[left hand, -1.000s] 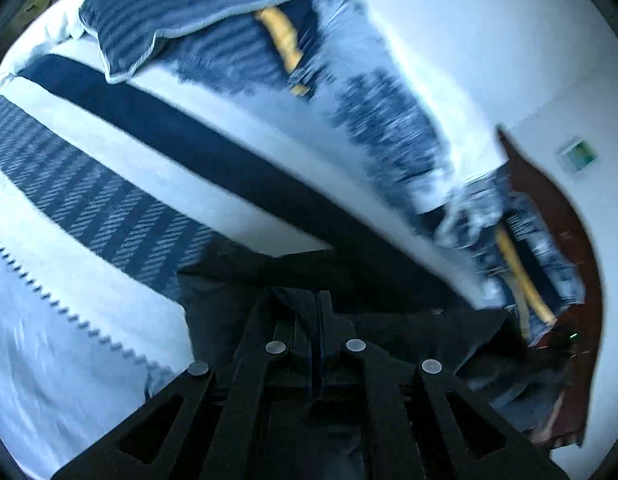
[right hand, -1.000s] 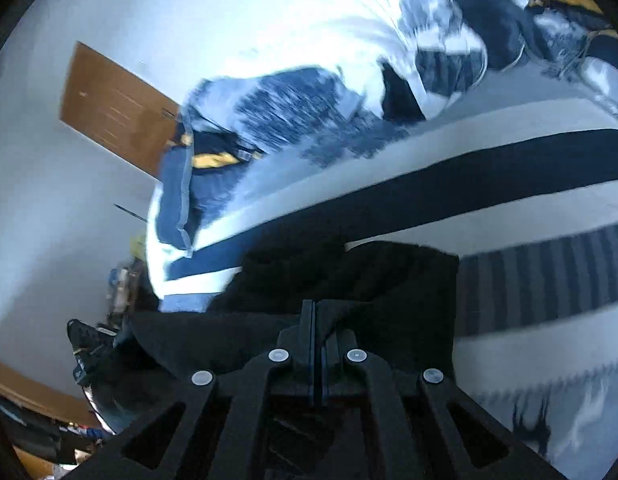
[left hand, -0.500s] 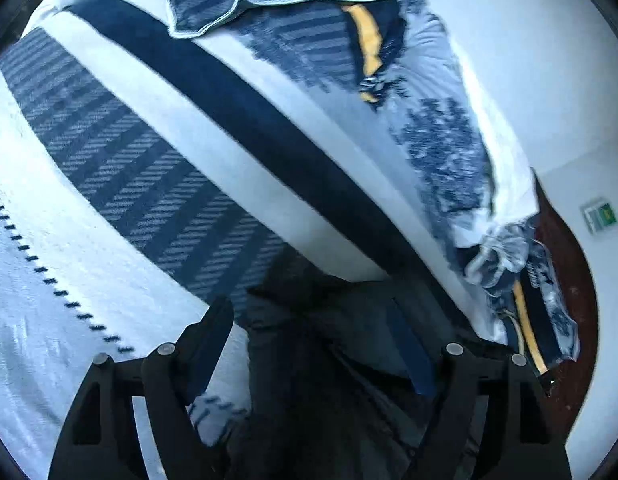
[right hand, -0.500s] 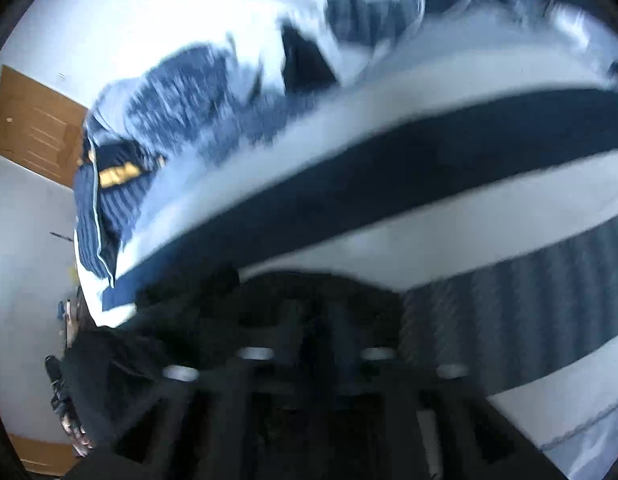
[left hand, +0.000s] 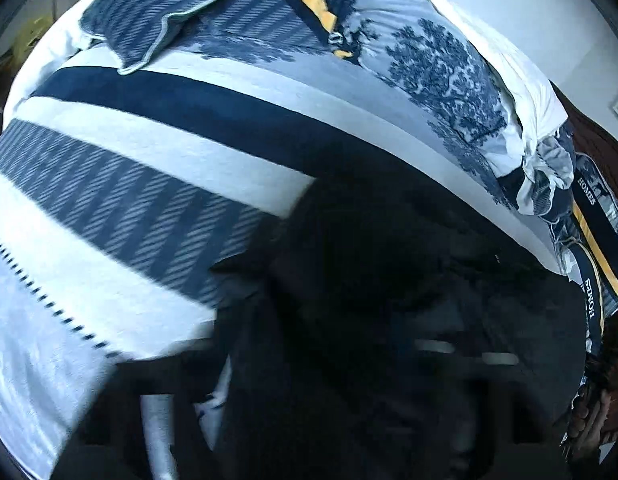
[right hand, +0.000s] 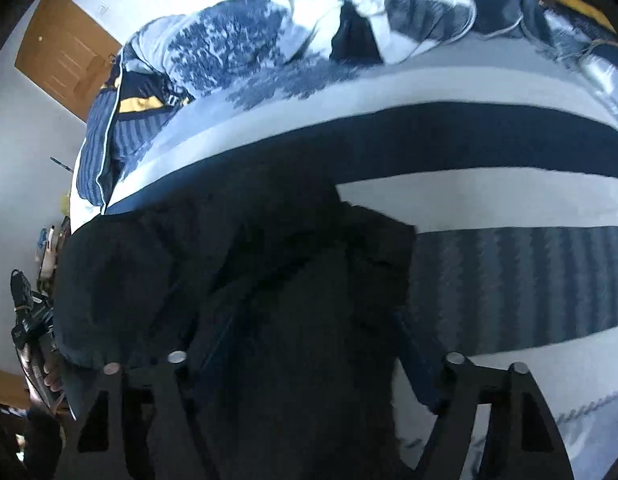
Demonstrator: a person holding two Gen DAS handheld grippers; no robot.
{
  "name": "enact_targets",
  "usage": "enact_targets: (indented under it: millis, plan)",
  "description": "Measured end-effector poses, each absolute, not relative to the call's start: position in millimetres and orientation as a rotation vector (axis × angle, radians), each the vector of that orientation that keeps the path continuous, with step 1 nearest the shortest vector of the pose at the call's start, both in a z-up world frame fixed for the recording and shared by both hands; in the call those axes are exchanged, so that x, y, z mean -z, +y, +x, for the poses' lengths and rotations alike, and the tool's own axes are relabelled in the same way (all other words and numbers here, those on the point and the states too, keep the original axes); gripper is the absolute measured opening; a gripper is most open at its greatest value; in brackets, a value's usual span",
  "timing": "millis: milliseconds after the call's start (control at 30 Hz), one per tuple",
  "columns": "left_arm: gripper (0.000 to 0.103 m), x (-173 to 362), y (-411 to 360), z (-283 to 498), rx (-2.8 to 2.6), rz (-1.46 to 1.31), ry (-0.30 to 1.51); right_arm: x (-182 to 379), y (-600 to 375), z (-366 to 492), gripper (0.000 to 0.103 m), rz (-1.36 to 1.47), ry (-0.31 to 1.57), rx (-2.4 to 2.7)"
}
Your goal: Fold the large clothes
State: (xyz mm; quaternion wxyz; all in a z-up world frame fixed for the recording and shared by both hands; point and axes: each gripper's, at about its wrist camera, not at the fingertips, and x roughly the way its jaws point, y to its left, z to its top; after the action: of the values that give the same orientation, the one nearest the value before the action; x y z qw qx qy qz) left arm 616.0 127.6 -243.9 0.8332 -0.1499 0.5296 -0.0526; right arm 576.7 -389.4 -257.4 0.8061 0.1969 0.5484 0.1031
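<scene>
— Where's the garment?

— The black garment (right hand: pixel 237 280) lies in a rumpled heap on the bed, over the dark navy stripe (right hand: pixel 469 140) of the bedspread (right hand: pixel 489 200) and reaching onto the white band below it. In the left wrist view the same dark cloth (left hand: pixel 369 280) fills the lower middle, its left edge over the grey hatched band (left hand: pixel 109 208).

— And the right hand-held gripper?

— The right hand-held gripper (right hand: pixel 309 344) has its fingers (right hand: pixel 417 368) apart, with black cloth lying between them. The jaws have just been closing in from a wider spread. The pads do not look pressed on the cloth.

— The left one?

— The left hand-held gripper (left hand: pixel 349 400) is smeared by blur and dark against the dark cloth. Its jaws have also just been closing from a wider spread, with the garment under them. I cannot tell whether they stand apart or grip anything.

— What's around it?

— A striped pillow (left hand: pixel 181 12) sits at the bed's far left corner in the left view. Crumpled tree-print bedding (left hand: pixel 441 64) is heaped along the far edge. Beyond the bed the right view shows a wooden door (right hand: pixel 65 64).
</scene>
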Motion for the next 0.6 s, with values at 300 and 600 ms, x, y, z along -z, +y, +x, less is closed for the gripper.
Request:
enact_targets:
  millis: [300,600]
  plan:
    - [0.0,216,157,616,0.082,-0.362,0.971,214,-409,549,0.001,0.336,1.015,-0.071]
    - [0.0,285,119,639,-0.136,-0.078,1.089,299,-373,594,0.002,0.219,1.166,0.05]
